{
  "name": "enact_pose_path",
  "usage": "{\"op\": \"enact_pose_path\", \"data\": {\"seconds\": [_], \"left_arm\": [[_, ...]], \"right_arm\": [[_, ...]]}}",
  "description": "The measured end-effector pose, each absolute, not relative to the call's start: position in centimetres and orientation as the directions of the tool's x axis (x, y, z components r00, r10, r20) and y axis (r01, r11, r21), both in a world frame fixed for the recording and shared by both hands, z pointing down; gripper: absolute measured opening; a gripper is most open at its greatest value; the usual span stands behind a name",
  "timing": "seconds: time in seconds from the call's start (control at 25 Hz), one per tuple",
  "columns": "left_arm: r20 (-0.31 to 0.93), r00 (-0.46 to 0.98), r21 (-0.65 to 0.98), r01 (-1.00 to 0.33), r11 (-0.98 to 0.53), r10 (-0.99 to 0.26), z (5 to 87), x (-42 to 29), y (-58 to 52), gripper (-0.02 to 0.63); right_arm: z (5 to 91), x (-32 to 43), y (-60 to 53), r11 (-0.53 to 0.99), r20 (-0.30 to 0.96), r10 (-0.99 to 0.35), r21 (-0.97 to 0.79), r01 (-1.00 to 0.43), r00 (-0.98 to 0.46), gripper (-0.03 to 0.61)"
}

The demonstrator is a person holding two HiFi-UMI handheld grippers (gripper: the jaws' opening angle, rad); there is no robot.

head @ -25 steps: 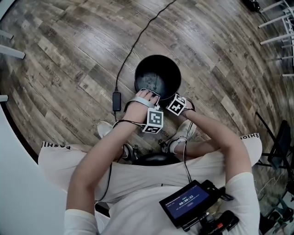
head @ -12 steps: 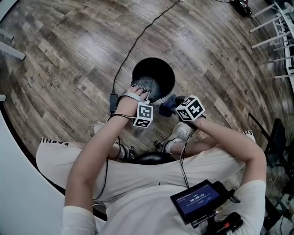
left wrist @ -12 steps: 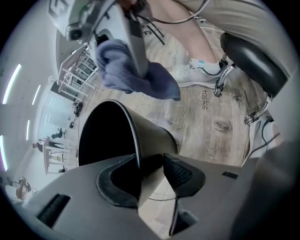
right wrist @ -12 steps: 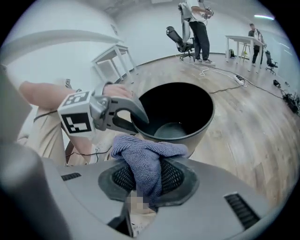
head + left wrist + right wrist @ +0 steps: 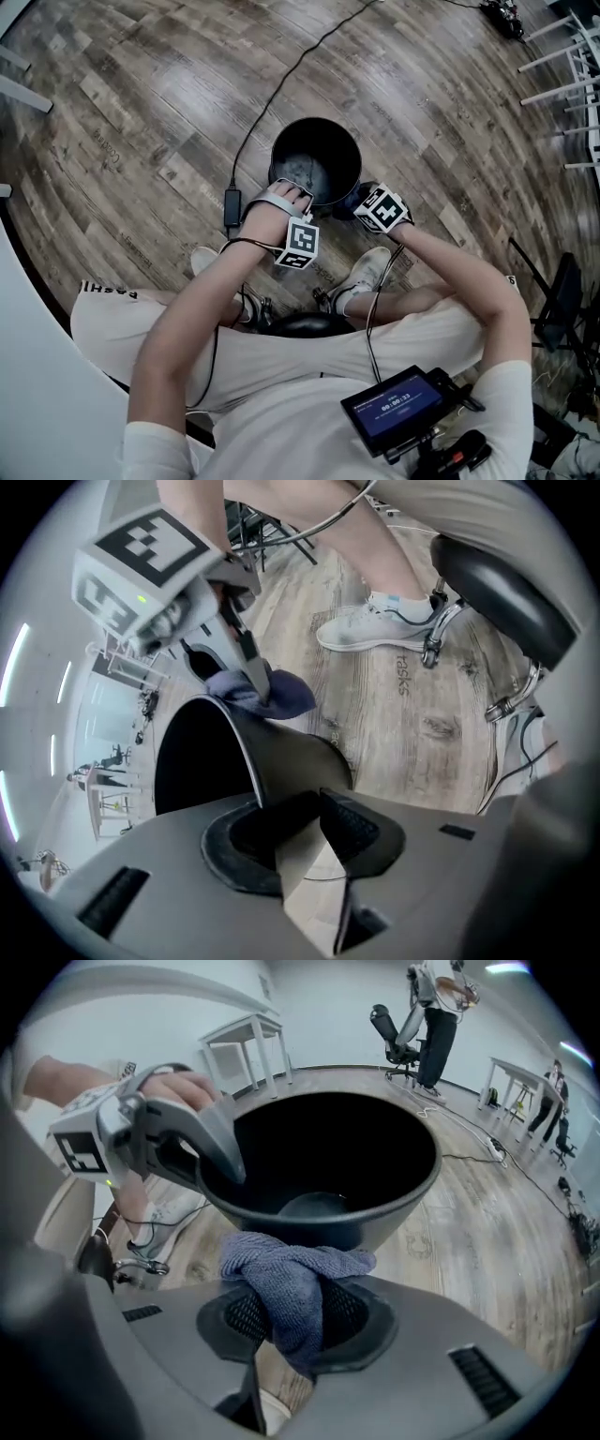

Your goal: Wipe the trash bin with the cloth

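Trash bin (image 5: 323, 150), cloth (image 5: 291, 1274) at rim, floor (image 5: 141, 112) around

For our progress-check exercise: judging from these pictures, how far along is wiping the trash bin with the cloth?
Done: nothing shows as wiped; no clean patch can be told. In hand: the left hand-held gripper, jaws just closing, clamps the rim of the trash bin, while the right hand-held gripper holds the cloth against the outer wall below the rim. Left: probably most of the wiping.

White T-shirt (image 5: 281, 442), pale shorts (image 5: 141, 330), white trainers (image 5: 370, 267); grey left tool (image 5: 314, 825) and right tool (image 5: 286, 1312)
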State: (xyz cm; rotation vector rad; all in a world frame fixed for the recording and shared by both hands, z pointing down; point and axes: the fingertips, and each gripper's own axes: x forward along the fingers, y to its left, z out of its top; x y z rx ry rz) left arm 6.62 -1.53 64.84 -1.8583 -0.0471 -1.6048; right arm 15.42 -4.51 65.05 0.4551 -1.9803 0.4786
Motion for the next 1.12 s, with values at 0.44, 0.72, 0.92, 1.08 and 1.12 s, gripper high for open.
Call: {"op": "enact_pose_path", "data": {"seconds": [0.44, 0.72, 0.92, 1.08, 1.12], "left_arm": [[0.883, 0.270, -0.468, 0.428, -0.773, -0.384, 64.6, 7.4, -1.8, 0.132], [0.885, 0.273, -0.462, 0.420, -0.781, -0.377, 64.8, 8.0, -1.8, 0.135], [0.885, 0.270, -0.463, 0.419, -0.781, -0.380, 65.0, 8.3, -2.0, 0.138], [0.893, 0.276, -0.445, 0.431, -0.785, -0.354, 65.4, 7.9, -1.4, 0.201], [0.895, 0.277, -0.441, 0.424, -0.791, -0.350, 65.4, 7.8, -1.3, 0.204]], "right_arm": [[79.8, 16.4, -5.5, 0.883, 0.942, -0.115, -0.047, -0.467, -0.314, 0.097], [83.2, 16.5, -4.8, 0.847, 0.942, -0.082, -0.106, -0.521, -0.324, 0.095], [80.2, 16.6, -3.8, 0.826, 0.944, -0.066, -0.130, -0.549, -0.322, 0.095], [75.5, 14.9, -0.7, 0.841, 0.928, -0.014, -0.191, -0.507, -0.373, 0.095], [74.0, 14.4, -0.1, 0.848, 0.919, -0.006, -0.204, -0.489, -0.394, 0.095]]}}
